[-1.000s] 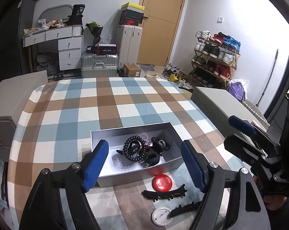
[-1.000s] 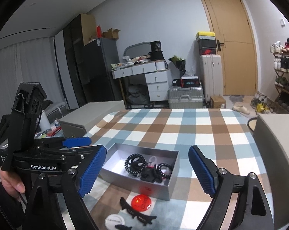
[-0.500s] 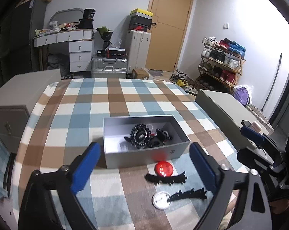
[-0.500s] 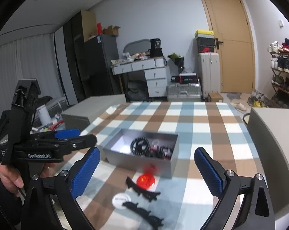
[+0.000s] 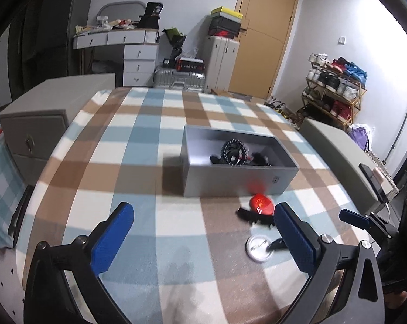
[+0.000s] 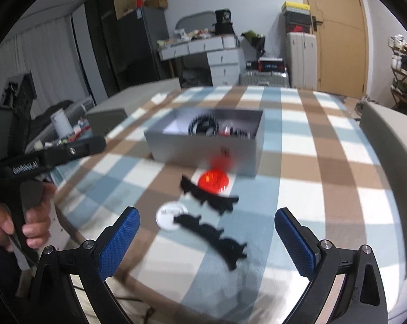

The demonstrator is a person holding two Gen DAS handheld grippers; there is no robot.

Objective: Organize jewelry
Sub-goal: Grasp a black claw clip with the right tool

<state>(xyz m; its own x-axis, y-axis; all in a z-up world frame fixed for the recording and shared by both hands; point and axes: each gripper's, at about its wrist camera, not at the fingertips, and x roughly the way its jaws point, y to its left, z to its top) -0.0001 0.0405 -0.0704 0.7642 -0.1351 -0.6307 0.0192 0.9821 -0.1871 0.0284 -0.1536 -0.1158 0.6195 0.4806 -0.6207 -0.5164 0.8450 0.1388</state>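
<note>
A grey open box sits on the checked tabletop, its long axis running left to right across the left wrist view, with the right end angled a little nearer the camera. Inside it lie black coiled hair ties and other dark pieces, bunched toward the right half.

Just in front of the box, a red round badge rests on the cloth. A black toothed hair clip lies touching its near edge, its long axis slanting from upper left to lower right in the right wrist view. Nearer the camera, a white round badge lies beside a second black clip, which slants the same way and overlaps the white badge at its upper end.

The left gripper hovers over bare cloth, its blue fingers spread wide with nothing between them. The right gripper has its fingers equally wide apart, the second clip lying on the tabletop between and beyond them, untouched. A hand holds the left gripper's handle.
</note>
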